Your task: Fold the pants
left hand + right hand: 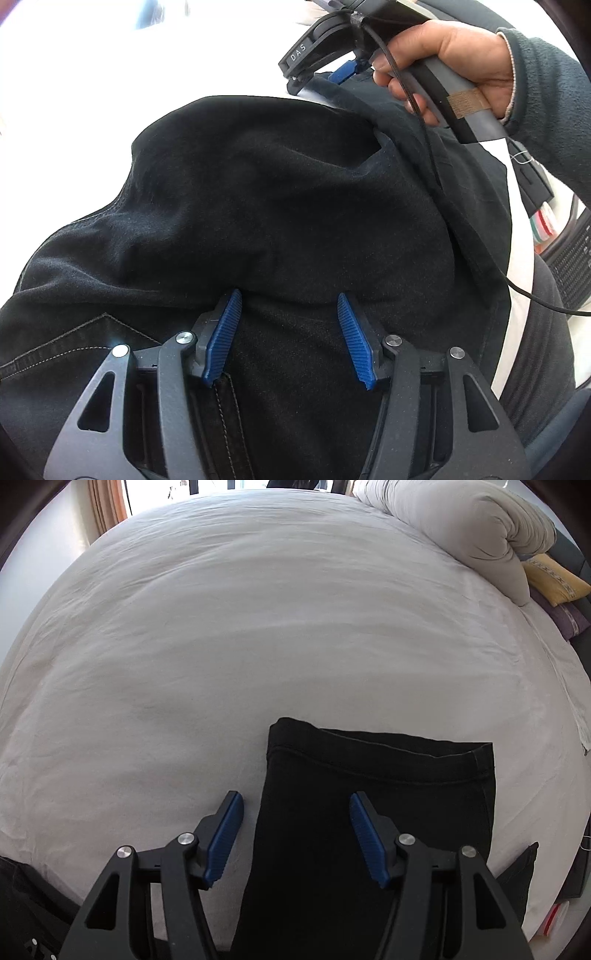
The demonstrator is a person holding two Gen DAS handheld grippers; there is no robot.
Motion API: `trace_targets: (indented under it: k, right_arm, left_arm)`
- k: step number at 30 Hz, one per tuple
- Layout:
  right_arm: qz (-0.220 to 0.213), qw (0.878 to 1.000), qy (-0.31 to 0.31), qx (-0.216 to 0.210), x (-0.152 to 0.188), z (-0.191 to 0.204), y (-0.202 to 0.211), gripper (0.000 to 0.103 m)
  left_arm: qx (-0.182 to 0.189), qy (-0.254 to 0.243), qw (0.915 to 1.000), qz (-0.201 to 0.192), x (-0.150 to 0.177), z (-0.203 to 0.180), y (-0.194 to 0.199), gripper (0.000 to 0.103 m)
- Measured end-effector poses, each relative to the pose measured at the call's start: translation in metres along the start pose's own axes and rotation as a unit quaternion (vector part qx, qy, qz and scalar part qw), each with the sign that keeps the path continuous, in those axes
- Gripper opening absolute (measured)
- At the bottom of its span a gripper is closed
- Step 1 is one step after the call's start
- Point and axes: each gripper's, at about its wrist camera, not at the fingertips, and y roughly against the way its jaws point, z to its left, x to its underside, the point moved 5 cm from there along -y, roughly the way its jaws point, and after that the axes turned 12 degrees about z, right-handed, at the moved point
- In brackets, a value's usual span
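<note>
Black pants lie bunched on a white bed. In the left wrist view my left gripper is open, its blue fingers just over the fabric near a stitched pocket seam. The right gripper shows at the top of that view, held in a hand, over the pants' far edge. In the right wrist view the right gripper is open above the hem end of the pant legs, which lie flat on the bed sheet. The left finger is over the sheet, the right one over the fabric.
A rolled grey duvet and yellow and purple cushions sit at the bed's far right. Curtains hang at the back left. The person's arm and a cable are at the right of the left view.
</note>
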Motion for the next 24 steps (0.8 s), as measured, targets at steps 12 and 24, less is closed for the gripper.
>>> trace_targets:
  k: [12, 24]
  right_arm:
    - [-0.037, 0.993, -0.058, -0.091, 0.000, -0.030, 0.034, 0.006]
    - [-0.204, 0.932, -0.256, -0.159, 0.136, -0.202, 0.121, 0.006]
  left_arm:
    - [-0.004, 0.000, 1.0000, -0.003, 0.006, 0.000, 0.005, 0.053]
    - [-0.014, 0.011, 0.9998, -0.001, -0.003, -0.008, -0.001, 0.054]
